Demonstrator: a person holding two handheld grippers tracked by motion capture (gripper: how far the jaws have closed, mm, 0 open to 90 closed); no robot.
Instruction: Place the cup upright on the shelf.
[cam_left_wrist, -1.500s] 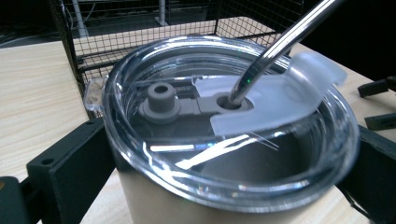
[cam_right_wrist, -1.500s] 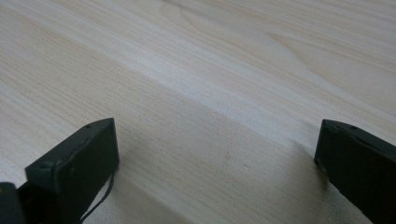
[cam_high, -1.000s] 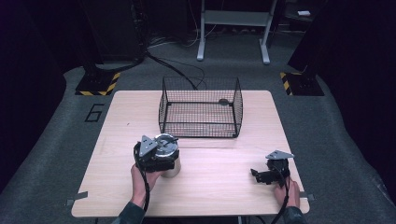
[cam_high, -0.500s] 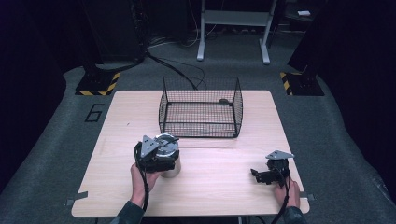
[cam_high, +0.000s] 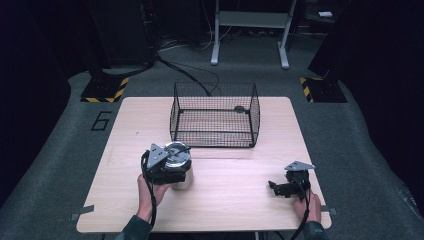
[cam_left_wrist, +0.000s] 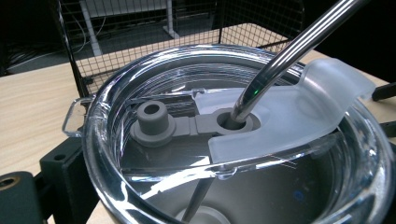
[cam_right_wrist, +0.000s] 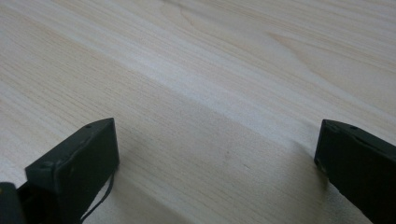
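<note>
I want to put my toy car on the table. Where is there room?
Bare wood lies between the cup in the left gripper and the right gripper, and along the table left of the wire basket. It is crowded around the cup.

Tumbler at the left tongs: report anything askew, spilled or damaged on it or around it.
Nothing is spilled or visibly broken. The tumbler stands upright on the table with its clear lid seated. The metal straw leans through the lid's hole, normal for a straw. The wire basket sits square behind it.
</note>
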